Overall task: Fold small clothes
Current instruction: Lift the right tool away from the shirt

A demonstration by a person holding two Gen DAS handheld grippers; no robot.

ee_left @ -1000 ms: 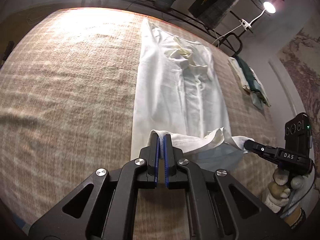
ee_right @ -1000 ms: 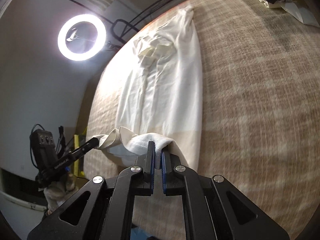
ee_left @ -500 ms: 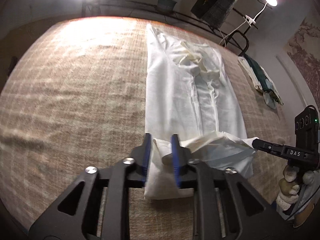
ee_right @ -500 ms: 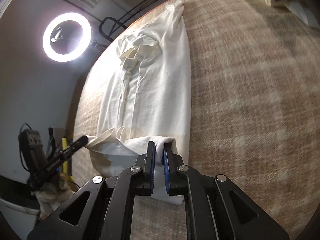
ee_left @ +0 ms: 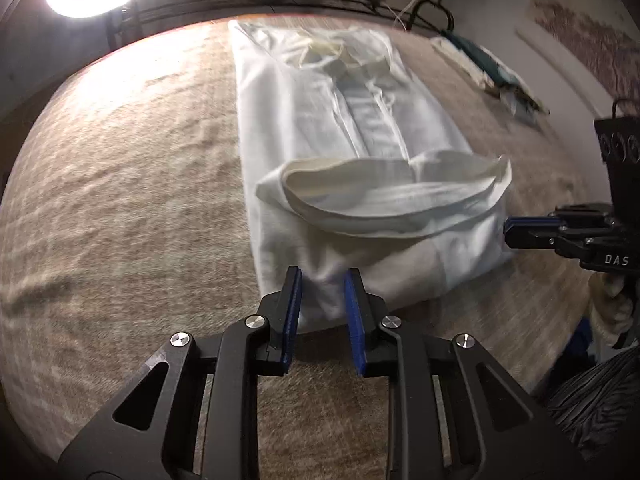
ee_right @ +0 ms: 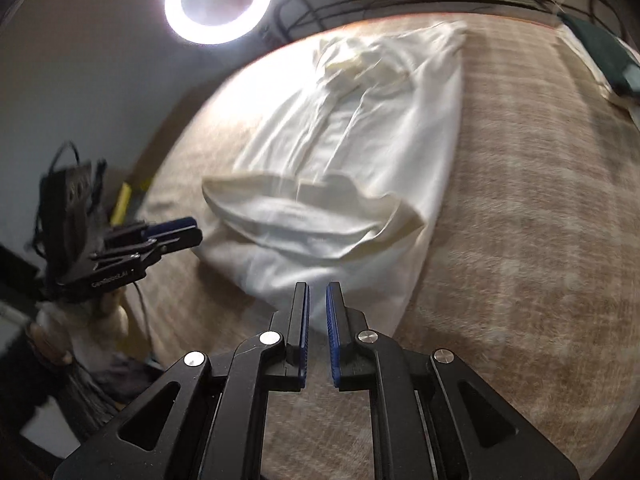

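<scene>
A white shirt [ee_left: 344,128] [ee_right: 360,128] lies lengthwise on the beige woven table [ee_left: 120,200], its collar at the far end. The near hem is doubled back and rests as a loose, puffed fold [ee_left: 384,196] [ee_right: 320,216] across the body. My left gripper [ee_left: 320,280] hovers at the shirt's near left corner. Its jaws stand apart and are closing, and the pads press on nothing; cloth shows in the gap behind them. My right gripper [ee_right: 317,292] [ee_left: 516,232] sits at the near right corner, its pads a narrow gap apart and free of cloth.
Folded dark green and white clothes [ee_left: 496,72] [ee_right: 604,56] lie at the far right of the table. A ring light [ee_right: 218,0] glares behind the far edge. A gloved hand [ee_left: 612,304] holds the right gripper. The bare table [ee_right: 540,240] stretches right of the shirt.
Both grippers let go of the hem, which dropped onto the shirt as a loose fold. Each gripper rolled and drew back to the near edge. The left jaws opened wide; the right parted slightly.
</scene>
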